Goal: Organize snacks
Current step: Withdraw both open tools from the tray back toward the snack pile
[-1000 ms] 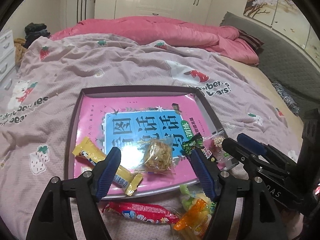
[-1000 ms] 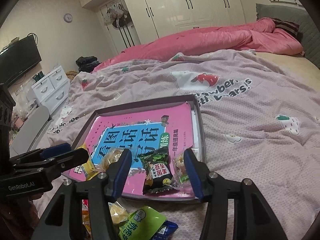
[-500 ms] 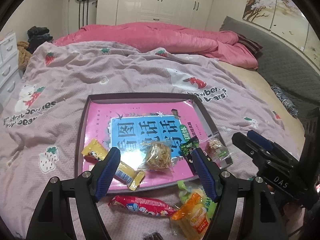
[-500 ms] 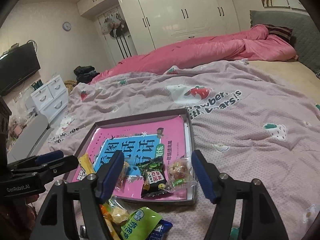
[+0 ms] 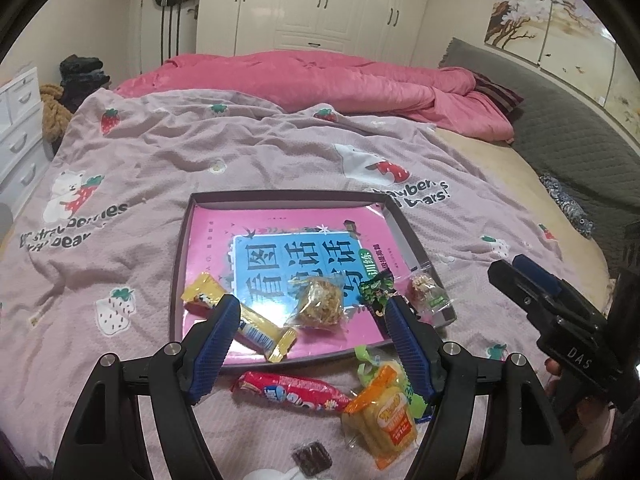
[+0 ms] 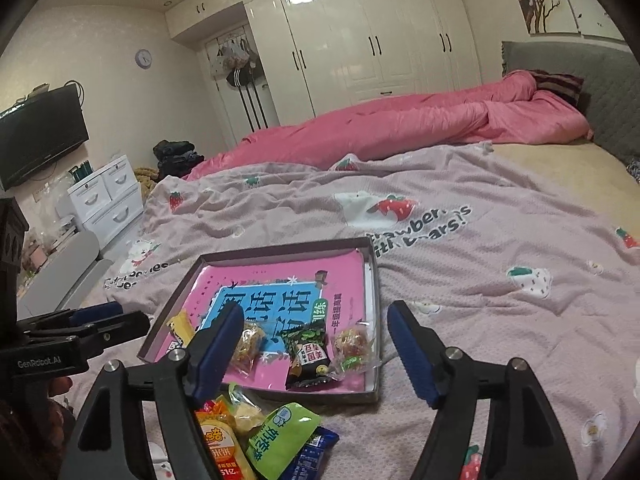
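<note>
A shallow box (image 5: 288,197) lined with a pink book cover lies on the bedspread. In it are a yellow bar (image 5: 256,330), a clear-wrapped cake (image 5: 320,306), a dark green packet (image 6: 308,354) and a clear-wrapped sweet (image 6: 352,346). On the bedspread in front of the box lie a red packet (image 5: 292,392), an orange packet (image 5: 384,416), a green packet (image 6: 280,436) and a blue one (image 6: 316,448). My left gripper (image 5: 312,306) hangs open above the box's near edge, holding nothing. My right gripper (image 6: 315,310) hovers there too, its jaws opening with nothing between them.
A small dark sweet (image 5: 312,454) lies nearest me on the bedspread. A pink duvet (image 5: 320,80) is bunched at the far side of the bed, a grey headboard (image 5: 560,120) runs along the right, and white drawers (image 6: 108,196) stand to the left.
Both grippers have risen and drawn back from the box, so more of the loose packets in front shows. The right gripper's jaws have spread wider, and the dark green packet stays in the box.
</note>
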`<action>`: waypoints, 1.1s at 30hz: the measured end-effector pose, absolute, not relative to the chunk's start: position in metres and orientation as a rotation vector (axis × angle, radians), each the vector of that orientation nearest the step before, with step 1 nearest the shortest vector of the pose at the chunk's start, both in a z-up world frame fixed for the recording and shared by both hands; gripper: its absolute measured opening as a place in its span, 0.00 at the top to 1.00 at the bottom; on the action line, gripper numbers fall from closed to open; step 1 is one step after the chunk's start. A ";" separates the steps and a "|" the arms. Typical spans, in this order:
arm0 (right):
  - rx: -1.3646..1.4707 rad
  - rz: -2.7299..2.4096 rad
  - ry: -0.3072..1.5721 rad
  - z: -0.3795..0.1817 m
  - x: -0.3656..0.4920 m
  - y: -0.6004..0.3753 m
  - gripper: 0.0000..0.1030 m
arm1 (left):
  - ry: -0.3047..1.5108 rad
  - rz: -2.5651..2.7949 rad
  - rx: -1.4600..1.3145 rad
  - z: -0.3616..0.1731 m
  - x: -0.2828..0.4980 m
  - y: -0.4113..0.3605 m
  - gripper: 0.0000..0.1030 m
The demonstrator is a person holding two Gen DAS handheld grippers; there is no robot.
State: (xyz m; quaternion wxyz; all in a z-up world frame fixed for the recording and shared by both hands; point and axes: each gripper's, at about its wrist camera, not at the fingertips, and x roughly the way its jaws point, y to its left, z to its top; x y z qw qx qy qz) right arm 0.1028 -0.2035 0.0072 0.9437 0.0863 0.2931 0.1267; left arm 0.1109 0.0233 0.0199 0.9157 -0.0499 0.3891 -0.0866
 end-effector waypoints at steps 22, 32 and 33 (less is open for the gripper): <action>0.145 0.318 0.663 -0.002 0.081 -0.184 0.27 | 0.851 -0.135 -0.101 0.013 0.085 0.051 0.26; 0.135 0.322 0.679 -0.003 0.073 -0.182 0.27 | 0.881 -0.143 -0.079 0.006 0.075 0.050 0.26; 0.134 0.323 0.681 -0.004 0.072 -0.182 0.27 | 0.886 -0.144 -0.079 0.005 0.074 0.050 0.26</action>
